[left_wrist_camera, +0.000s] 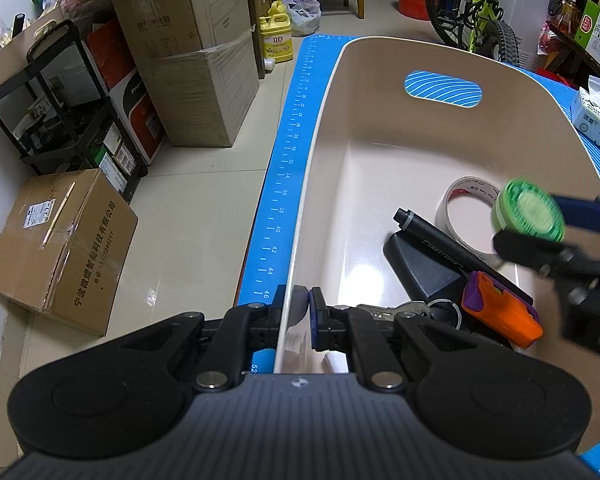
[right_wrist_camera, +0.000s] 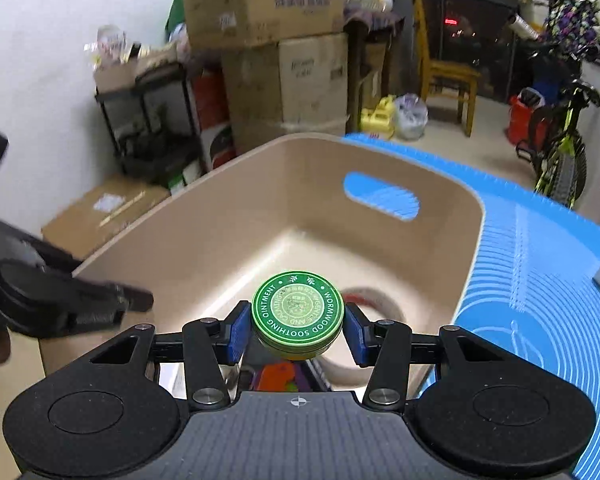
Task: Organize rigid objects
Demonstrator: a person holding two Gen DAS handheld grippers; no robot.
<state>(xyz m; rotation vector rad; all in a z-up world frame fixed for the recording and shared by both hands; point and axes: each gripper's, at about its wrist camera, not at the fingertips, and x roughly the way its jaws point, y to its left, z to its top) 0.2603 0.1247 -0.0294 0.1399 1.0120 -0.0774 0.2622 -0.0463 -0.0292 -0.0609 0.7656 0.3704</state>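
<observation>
The left hand-held gripper (left_wrist_camera: 303, 312) sits low in the middle of its picture, pinching the near wall of the tub (left_wrist_camera: 320, 152), one pad outside and one inside, so the tub is held steady. The right hand-held gripper (right_wrist_camera: 298, 330) is pinching a round green tin (right_wrist_camera: 298, 314), with a blue pad touching each side. In the left picture the tin (left_wrist_camera: 528, 210) shows at the right edge, up in the air above the tub's floor, not resting on anything. Under it, in the lower right of that picture, the tub has a tape roll (left_wrist_camera: 466, 206), a black pen (left_wrist_camera: 432, 236), a black wedge-shaped thing (left_wrist_camera: 420, 272), some keys (left_wrist_camera: 396, 312) and an orange and purple toy (left_wrist_camera: 500, 312). The tub stands on a blue mat (left_wrist_camera: 288, 152) on the table. I think the step right now is bringing the tin over the tub to put it in with the other things. The next move looks like going lower over a bare bit of the floor, maybe toward the far end by the handle hole (left_wrist_camera: 442, 89), and then letting the pads spread so the tin drops flat. It should be let go low down, or the round tin could roll or bang on the tape.
</observation>
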